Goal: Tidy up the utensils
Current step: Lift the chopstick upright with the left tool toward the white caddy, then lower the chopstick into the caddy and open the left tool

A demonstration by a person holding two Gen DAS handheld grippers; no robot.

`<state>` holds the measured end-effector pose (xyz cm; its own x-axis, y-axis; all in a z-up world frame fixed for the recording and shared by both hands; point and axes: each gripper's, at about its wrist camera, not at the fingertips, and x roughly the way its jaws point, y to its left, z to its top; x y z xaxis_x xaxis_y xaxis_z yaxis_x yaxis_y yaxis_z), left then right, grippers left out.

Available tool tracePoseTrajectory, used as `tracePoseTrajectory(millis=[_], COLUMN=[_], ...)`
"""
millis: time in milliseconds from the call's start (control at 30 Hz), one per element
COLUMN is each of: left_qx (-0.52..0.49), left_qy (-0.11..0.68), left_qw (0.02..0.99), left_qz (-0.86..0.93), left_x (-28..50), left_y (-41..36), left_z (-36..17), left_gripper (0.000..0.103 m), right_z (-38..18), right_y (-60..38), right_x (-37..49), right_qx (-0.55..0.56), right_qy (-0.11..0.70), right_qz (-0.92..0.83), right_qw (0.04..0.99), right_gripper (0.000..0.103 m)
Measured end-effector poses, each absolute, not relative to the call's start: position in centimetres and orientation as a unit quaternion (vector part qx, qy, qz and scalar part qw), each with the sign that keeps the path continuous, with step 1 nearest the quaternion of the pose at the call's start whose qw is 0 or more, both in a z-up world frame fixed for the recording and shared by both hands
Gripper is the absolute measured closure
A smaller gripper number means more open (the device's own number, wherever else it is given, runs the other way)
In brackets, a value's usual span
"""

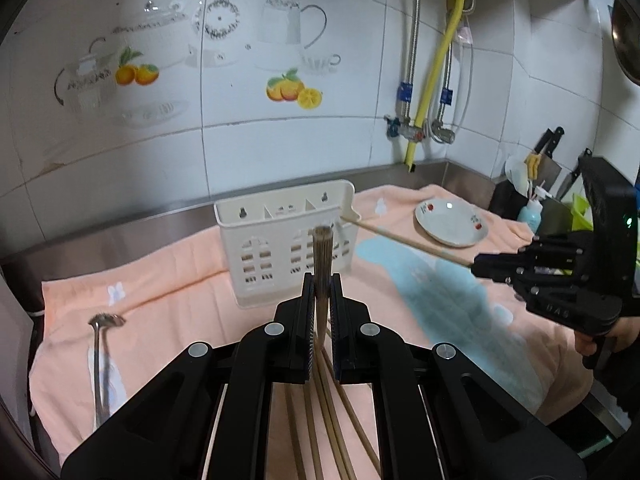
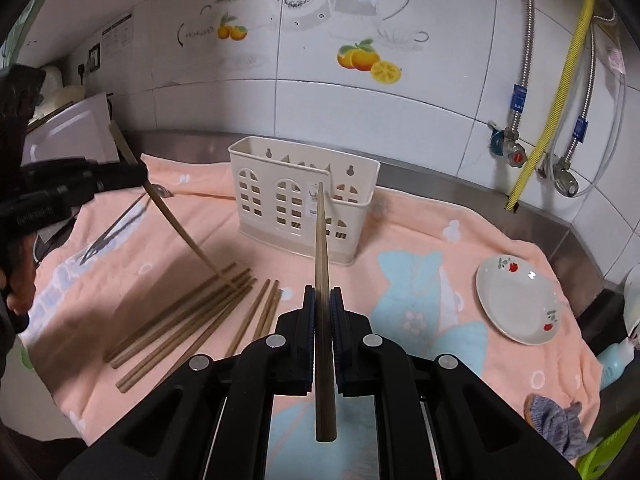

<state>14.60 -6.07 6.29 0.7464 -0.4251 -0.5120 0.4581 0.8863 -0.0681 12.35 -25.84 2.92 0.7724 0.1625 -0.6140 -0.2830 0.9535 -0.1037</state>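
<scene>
The left gripper sits at the bottom centre of its own view, its jaws pinching one chopstick that points up toward the cream utensil holder in the middle of the frame. In the right wrist view this same gripper enters from the left edge, and its chopstick slants down so that its lower tip meets the loose chopsticks lying in the lower left on the peach towel.

The right gripper fills the bottom centre of its view, jaws pressed on a second chopstick whose tip points toward the holder's front wall. From the left wrist view that stick reaches the holder's upper right corner.

A metal ladle lies at the lower left. A small flowered plate rests on the towel at the right.
</scene>
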Motion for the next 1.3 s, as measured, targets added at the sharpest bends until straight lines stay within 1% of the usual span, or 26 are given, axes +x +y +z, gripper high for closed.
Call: tracePoseTrajectory(millis=[100,267,500,667,767,967,1300], left_qx=[0.03,0.035,0.042,0.039,0.034,0.027,0.017], left_qy=[0.26,0.237,0.188,0.149,0.14,0.156,0.221], left_qw=[0.937,0.944,0.959,0.969,0.972,0.972,0.958], left_qz=[-0.233,-0.226,-0.208,-0.194,-0.187,-0.175,-0.18], left_x=[14.9,15.7,17.7,20.1,22.0,25.9,30.0], left_y=[-6.0,-5.7,-5.7,-5.6,-5.5,-5.8,-5.9], left_z=[7.3,9.9,15.5,19.4,20.5,19.6,14.9], left_gripper=[0.097,0.097,0.097,0.097,0.097,0.097,0.097], right_z=[3.7,5.8,8.1,8.7,8.7,8.9,10.3], right_y=[-26.3,-26.6,-27.0,-27.3,-27.3,-26.5,-25.0], right_x=[12.5,13.3,17.0,20.0,21.7,24.2,27.6], right_qx=[-0.092,-0.122,-0.133,-0.148,-0.163,-0.169,-0.183], right_qy=[0.315,0.321,0.392,0.446,0.481,0.513,0.53], right_qz=[0.123,0.124,0.15,0.145,0.142,0.148,0.153], right_qw=[0.937,0.931,0.898,0.871,0.849,0.828,0.814], right_gripper=[0.096,0.096,0.096,0.096,0.096,0.096,0.096])
